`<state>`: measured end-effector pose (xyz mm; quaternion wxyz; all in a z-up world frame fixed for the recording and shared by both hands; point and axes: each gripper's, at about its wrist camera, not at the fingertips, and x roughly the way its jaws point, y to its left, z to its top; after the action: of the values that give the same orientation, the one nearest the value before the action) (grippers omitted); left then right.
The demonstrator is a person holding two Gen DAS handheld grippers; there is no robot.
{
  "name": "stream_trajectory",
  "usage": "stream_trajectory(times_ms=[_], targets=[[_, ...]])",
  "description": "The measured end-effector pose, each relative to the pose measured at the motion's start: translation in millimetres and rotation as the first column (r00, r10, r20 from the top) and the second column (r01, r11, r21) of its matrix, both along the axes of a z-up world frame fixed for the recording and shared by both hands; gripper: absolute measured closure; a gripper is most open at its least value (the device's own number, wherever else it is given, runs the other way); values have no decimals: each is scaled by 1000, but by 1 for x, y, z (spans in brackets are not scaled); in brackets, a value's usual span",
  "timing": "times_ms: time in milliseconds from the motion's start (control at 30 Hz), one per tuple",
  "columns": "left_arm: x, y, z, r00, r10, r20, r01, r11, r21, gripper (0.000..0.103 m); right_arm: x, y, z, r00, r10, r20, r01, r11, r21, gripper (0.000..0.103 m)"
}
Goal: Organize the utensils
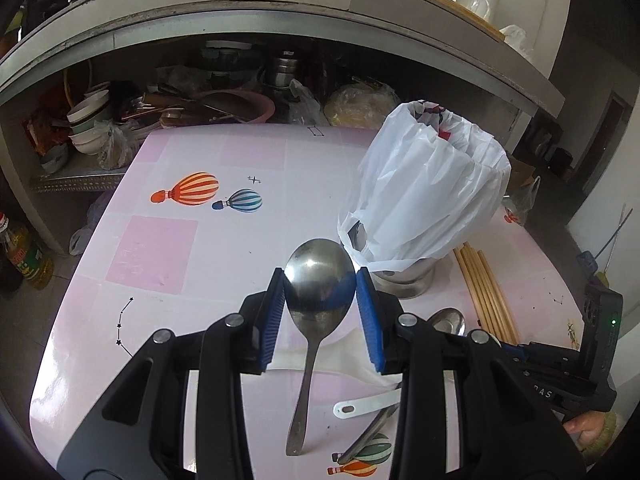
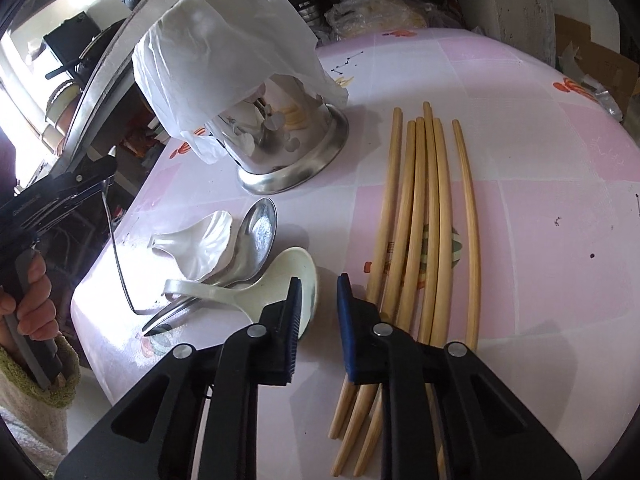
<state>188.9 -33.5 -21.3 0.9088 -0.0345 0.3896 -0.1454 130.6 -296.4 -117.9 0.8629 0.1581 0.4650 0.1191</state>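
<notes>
The left claw (image 1: 320,280) clamps a steel spoon (image 1: 316,280) by its bowl at frame centre, handle hanging toward the bottom edge over the pink surface (image 1: 160,240). The right claw (image 2: 318,286), jaws narrowly apart and empty, hovers between a white ceramic spoon (image 2: 280,276) and lengthwise chopsticks (image 2: 432,220).
</notes>
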Motion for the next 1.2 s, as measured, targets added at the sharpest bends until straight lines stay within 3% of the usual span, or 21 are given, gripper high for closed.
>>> stream_trajectory(times_ms=[167,433,833,1067,1100,1133,1200], targets=[[-6,5,3,1000,7,10,-7,1000,-5,69,3,1,-3,1000,-2,-11,3,1000,21,95],[-25,12,16,999,28,42,-27,1000,-6,69,-9,6,14,999,11,37,-12,999,34,97],[-61,31,39,993,63,103,-61,998,-21,69,-39,27,63,980,55,192,-31,991,-127,97],[-76,39,49,988,75,131,-70,997,-40,70,-58,27,83,966,59,254,-17,986,-163,97],[-78,40,50,988,75,135,-69,997,-43,72,-61,27,86,964,57,261,-14,987,-163,97],[-79,40,51,988,72,136,-67,997,-45,84,-63,27,88,962,55,267,-12,987,-163,97],[-82,42,54,988,69,135,-62,997,-53,88,-68,26,94,958,51,283,-5,987,-163,97]])
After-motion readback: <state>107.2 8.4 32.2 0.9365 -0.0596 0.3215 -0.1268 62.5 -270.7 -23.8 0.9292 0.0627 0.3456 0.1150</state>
